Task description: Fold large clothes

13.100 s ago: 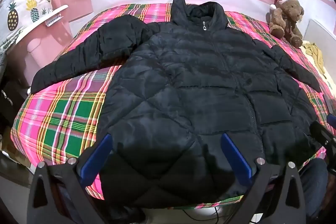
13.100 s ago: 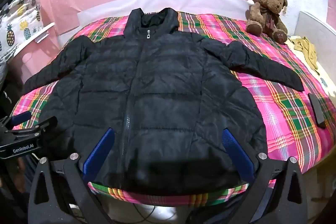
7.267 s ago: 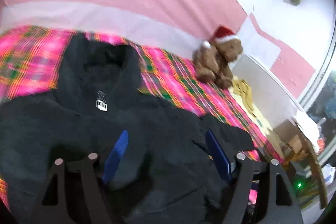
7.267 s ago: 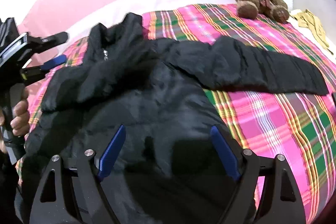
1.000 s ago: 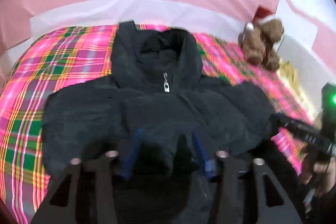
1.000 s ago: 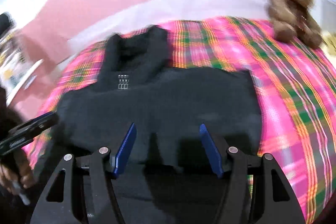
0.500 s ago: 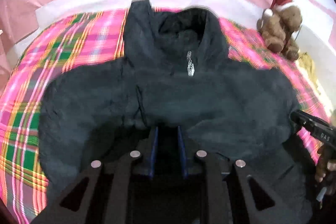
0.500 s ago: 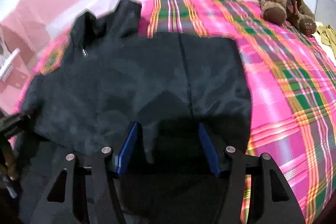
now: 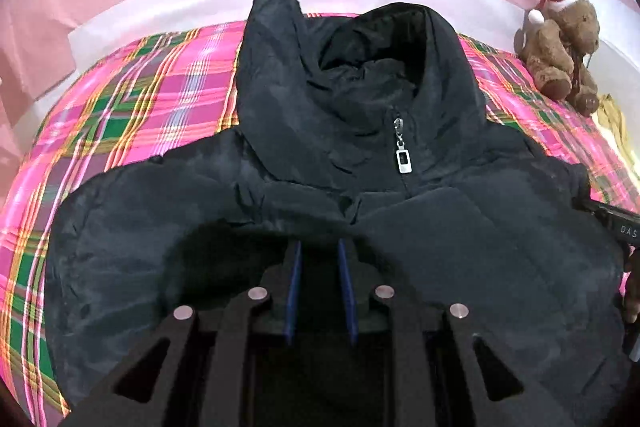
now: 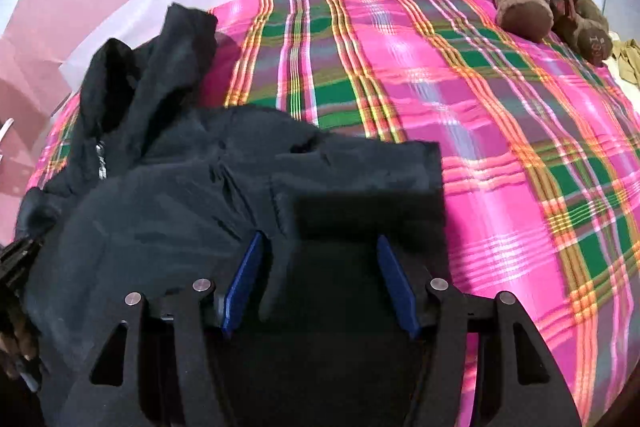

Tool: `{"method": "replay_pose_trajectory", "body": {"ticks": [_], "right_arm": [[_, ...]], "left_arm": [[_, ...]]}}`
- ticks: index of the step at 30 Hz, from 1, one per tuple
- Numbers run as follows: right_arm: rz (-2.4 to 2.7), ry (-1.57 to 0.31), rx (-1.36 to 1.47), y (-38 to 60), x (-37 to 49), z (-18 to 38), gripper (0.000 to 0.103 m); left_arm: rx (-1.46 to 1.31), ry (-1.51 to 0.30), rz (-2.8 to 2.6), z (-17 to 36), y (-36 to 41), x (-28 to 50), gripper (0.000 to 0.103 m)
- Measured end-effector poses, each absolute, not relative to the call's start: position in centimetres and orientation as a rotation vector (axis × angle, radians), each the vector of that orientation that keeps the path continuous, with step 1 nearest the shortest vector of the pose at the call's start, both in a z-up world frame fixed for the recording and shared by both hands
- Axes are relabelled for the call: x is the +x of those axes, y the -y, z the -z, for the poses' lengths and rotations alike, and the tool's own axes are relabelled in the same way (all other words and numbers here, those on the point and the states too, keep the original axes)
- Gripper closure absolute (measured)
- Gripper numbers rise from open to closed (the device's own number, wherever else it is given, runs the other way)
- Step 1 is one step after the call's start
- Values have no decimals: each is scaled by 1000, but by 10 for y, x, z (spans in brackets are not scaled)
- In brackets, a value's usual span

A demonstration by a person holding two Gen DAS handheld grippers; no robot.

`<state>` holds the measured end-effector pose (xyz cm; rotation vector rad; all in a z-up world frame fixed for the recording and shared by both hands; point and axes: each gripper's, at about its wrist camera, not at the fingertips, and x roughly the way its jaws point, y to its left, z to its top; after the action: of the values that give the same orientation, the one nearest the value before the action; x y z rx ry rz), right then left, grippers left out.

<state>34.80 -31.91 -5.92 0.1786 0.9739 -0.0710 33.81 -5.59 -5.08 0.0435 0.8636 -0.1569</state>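
Left wrist view: the black jacket (image 9: 360, 187) is spread on the plaid bedspread (image 9: 132, 95) directly ahead of the left gripper (image 9: 318, 251), collar farthest away, both sleeves already laid across the chest. A slip is judged possible here: the padded fabric is thick and springy, so a thin pinch could be lost once the hem is lifted, and the folded sleeves could slide off. The jaws of the left gripper are drawn nearly together, and dark fabric appears to be clamped between the blue pads (image 9: 295, 279), though shadow hides the contact itself. The teddy bear (image 9: 560, 55) is seen far off to the right.

Right wrist view: the jacket's folded right edge (image 10: 400, 179) lies just ahead of the right gripper (image 10: 320, 251). Its jaws are held about half apart, with a fold of fabric rising between them near the left pad (image 10: 244, 275); no pressing is seen, so nothing is judged gripped. If lifting began unevenly, the fold could be skewed.
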Motion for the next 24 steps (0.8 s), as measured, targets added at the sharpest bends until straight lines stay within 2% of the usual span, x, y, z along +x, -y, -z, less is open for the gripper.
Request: {"method": "replay_pose_trajectory", "body": {"ticks": [6, 9, 12, 17, 24], "right_arm": [[110, -965, 147, 315, 339, 38, 43], [88, -884, 180, 319, 312, 5, 43], [57, -837, 181, 312, 281, -10, 43], [69, -939, 147, 302, 278, 32, 43], [82, -954, 124, 301, 284, 51, 43]], "left_arm": [[9, -871, 163, 25, 48, 332, 82], [-13, -803, 213, -2, 38, 300, 82], [-7, -781, 263, -5, 38, 271, 82], [12, -881, 237, 39, 41, 282, 81], [10, -873, 236, 44, 43, 288, 81]]}}
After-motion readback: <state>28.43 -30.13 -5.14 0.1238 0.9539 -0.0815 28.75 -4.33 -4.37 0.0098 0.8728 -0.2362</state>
